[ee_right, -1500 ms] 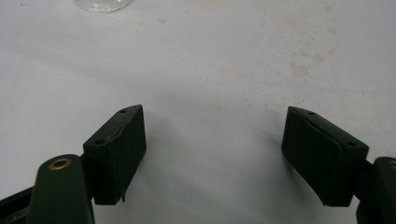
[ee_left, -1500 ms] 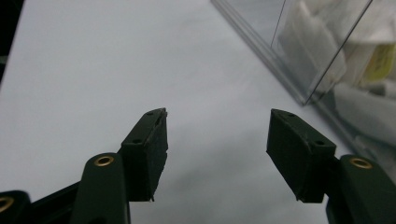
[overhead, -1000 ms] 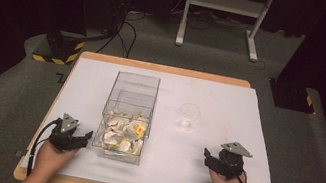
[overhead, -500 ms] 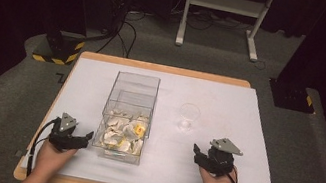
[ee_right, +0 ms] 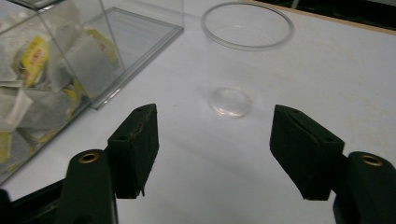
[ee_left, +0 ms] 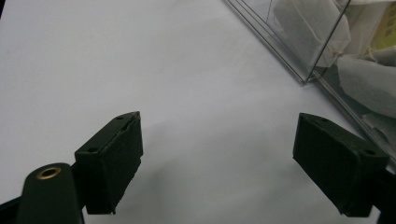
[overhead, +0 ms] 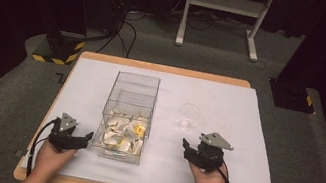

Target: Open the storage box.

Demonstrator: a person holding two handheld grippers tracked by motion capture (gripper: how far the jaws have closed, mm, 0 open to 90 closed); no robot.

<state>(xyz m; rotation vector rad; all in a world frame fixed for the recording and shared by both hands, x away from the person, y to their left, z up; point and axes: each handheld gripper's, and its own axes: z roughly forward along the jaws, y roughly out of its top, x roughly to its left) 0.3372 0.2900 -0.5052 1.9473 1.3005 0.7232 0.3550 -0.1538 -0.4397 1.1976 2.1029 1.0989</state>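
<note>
My left hand-held gripper (overhead: pixel 87 137) rests on the bench (overhead: pixel 254 138), released, nothing between its jaws, just beside the near left corner of the clear box (overhead: pixel 132 97) of tea bags (overhead: pixel 123 133). Right of the box stands the clear cup (overhead: pixel 189 116). My right hand-held gripper (overhead: pixel 187 146) sits near it, pointed at it; its jaws have just been closing, with nothing between them.

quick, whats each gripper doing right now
Left gripper: open, holding nothing, beside the clear plastic box.
Right gripper: open, holding nothing, facing the clear plastic cup.
</note>
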